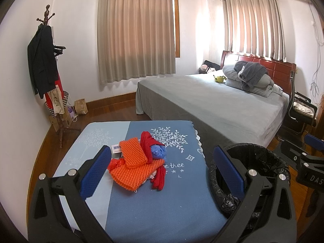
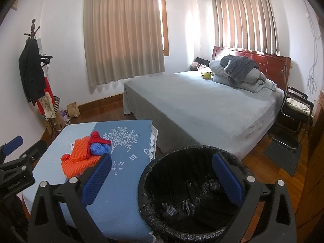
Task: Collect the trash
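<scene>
A pile of trash lies on the blue-covered table point(image 1: 162, 198): orange foam netting point(image 1: 133, 168), red netting point(image 1: 147, 141), a blue wad point(image 1: 159, 151) and a white labelled packet point(image 1: 116, 148). The pile also shows in the right wrist view point(image 2: 81, 158). My left gripper point(image 1: 164, 172) is open and empty, held above the near side of the pile. A black bin with a black liner point(image 2: 188, 192) stands at the table's right edge. My right gripper point(image 2: 164, 180) is open and empty, above the bin's rim.
A bed point(image 1: 212, 101) with grey bedding stands behind the table. A coat rack point(image 1: 45, 64) with clothes and paper bags point(image 1: 81, 106) is at the left wall. A chair point(image 2: 293, 113) stands to the right of the bed. The floor is wood.
</scene>
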Tool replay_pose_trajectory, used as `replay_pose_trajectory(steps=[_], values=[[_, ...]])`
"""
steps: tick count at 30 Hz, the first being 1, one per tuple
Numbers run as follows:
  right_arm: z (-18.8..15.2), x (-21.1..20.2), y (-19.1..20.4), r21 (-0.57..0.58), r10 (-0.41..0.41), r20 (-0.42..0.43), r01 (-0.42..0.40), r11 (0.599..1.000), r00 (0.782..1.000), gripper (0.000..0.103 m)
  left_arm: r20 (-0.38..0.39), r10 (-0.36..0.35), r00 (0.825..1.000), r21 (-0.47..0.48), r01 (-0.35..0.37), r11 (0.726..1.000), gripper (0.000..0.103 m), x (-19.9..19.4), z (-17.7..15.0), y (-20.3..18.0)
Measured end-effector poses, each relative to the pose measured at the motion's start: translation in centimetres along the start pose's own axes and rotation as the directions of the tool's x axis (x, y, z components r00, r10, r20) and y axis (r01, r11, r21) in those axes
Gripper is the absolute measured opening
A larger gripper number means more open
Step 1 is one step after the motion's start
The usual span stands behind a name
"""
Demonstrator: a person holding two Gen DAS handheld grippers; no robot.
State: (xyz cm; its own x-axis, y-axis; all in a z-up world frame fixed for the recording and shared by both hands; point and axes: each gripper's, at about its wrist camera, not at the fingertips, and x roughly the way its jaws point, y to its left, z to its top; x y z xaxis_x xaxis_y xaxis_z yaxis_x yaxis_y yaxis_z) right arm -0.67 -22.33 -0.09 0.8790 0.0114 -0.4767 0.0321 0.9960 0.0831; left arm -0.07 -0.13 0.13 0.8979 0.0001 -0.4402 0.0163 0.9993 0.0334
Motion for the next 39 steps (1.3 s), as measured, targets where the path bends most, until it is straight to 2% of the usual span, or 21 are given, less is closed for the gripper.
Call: replay_pose_trajectory(steps=[39], values=[[-0.25, 0.87, 0.25, -0.001, 0.009, -0.015, -0.009, 1.0, 1.0, 0.097, -0.005, -0.001, 1.0, -0.005, 0.001, 1.0, 0.098, 0.12, 0.3, 0.08]])
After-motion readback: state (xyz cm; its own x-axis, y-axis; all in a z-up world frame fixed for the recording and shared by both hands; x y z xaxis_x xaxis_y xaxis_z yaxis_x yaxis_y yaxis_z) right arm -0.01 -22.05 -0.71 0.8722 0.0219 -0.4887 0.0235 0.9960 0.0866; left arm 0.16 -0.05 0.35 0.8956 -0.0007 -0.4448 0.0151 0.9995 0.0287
